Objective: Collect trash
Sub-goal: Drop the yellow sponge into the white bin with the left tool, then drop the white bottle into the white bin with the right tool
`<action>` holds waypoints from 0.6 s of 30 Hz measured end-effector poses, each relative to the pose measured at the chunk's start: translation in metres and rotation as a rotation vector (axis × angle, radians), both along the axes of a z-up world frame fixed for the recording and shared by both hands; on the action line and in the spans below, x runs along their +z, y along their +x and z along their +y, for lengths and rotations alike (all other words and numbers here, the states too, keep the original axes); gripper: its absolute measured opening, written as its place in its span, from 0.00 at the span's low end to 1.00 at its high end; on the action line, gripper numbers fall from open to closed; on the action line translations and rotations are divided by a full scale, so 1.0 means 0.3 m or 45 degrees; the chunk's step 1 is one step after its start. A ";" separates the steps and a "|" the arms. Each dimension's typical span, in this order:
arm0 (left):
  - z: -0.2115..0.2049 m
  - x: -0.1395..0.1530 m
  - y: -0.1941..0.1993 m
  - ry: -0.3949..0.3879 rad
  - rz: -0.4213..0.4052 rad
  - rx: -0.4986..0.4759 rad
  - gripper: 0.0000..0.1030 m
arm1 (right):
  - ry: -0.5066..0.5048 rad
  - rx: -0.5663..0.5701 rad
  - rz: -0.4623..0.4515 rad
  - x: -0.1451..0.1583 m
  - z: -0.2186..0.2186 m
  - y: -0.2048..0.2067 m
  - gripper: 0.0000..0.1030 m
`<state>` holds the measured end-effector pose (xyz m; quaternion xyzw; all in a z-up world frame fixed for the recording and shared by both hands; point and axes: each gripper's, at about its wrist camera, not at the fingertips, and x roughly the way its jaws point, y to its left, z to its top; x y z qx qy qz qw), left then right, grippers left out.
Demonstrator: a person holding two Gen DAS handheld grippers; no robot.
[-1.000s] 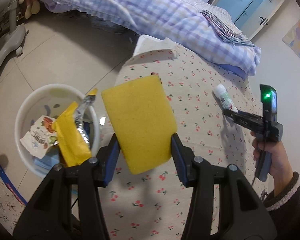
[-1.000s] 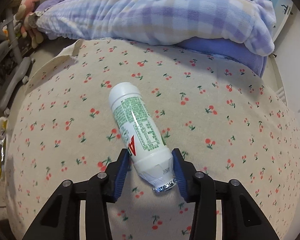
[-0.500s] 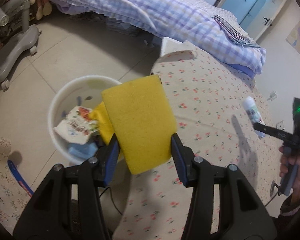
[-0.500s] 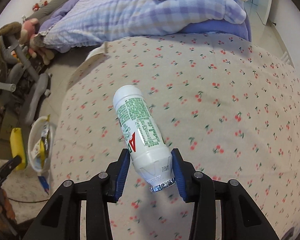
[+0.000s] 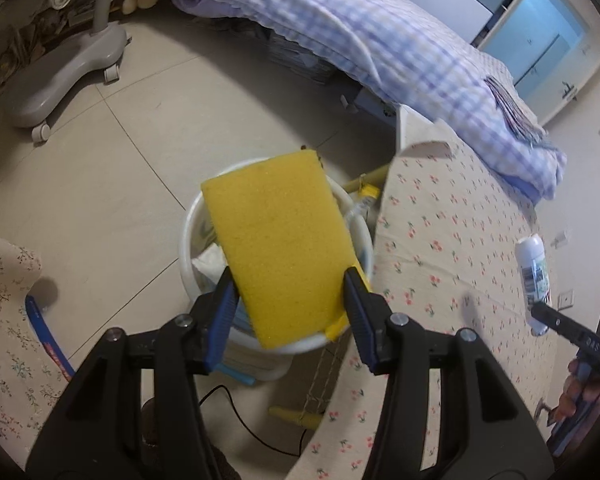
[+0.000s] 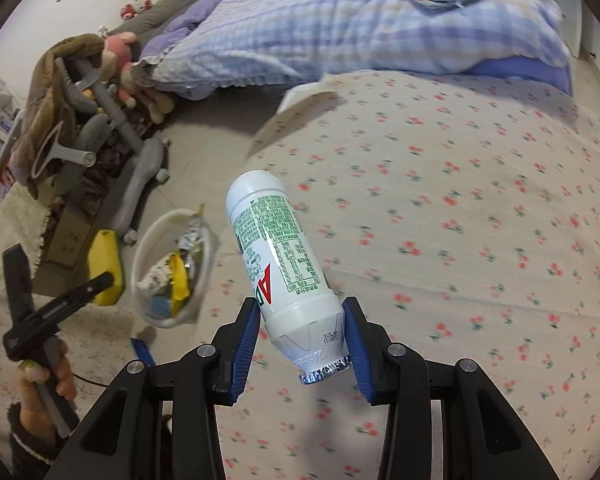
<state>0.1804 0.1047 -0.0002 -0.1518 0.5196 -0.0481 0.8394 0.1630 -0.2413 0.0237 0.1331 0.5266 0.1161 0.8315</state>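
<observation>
A: Your room has a tiled floor (image 5: pixel 112 168), a cherry-print table cover (image 6: pixel 460 220) near you, and a checked quilt (image 5: pixel 380 40) beyond.

B: What's in your way?

A: Nothing over the white bin (image 5: pixel 188 236), which holds wrappers. Your left gripper (image 5: pixel 286 300) has its jaws opening, with one yellow sponge (image 5: pixel 280 240) between them, long axis pointing away above the bin. Your right gripper (image 6: pixel 300 344) is clamped on one white bottle (image 6: pixel 280 256), foil end toward you, above the table.

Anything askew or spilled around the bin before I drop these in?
Nothing spilled. One oddity: a corner of the cherry-print tablecloth is flipped up at the far edge. The left claw is opening with the yellow sponge over the white bin.
</observation>
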 end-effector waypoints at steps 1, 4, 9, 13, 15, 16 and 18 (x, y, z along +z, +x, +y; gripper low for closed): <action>0.007 -0.006 0.012 -0.010 -0.006 -0.007 0.59 | 0.005 0.008 -0.003 -0.002 0.016 0.007 0.42; 0.025 -0.028 0.038 0.041 -0.014 -0.019 0.84 | 0.018 0.041 -0.009 -0.011 0.095 0.032 0.42; 0.076 -0.036 0.019 0.076 0.008 0.000 0.85 | 0.026 0.095 -0.007 -0.032 0.216 0.072 0.42; 0.123 -0.039 -0.030 0.131 0.018 0.004 0.92 | 0.026 0.136 -0.002 -0.051 0.303 0.099 0.42; 0.144 -0.041 -0.051 0.157 0.014 0.004 0.93 | 0.036 0.153 0.005 -0.065 0.350 0.116 0.42; 0.154 -0.044 -0.058 0.174 0.019 0.007 0.94 | 0.040 0.158 0.008 -0.071 0.368 0.122 0.42; 0.177 -0.038 -0.067 0.192 0.031 0.004 0.94 | 0.043 0.170 0.018 -0.091 0.418 0.139 0.42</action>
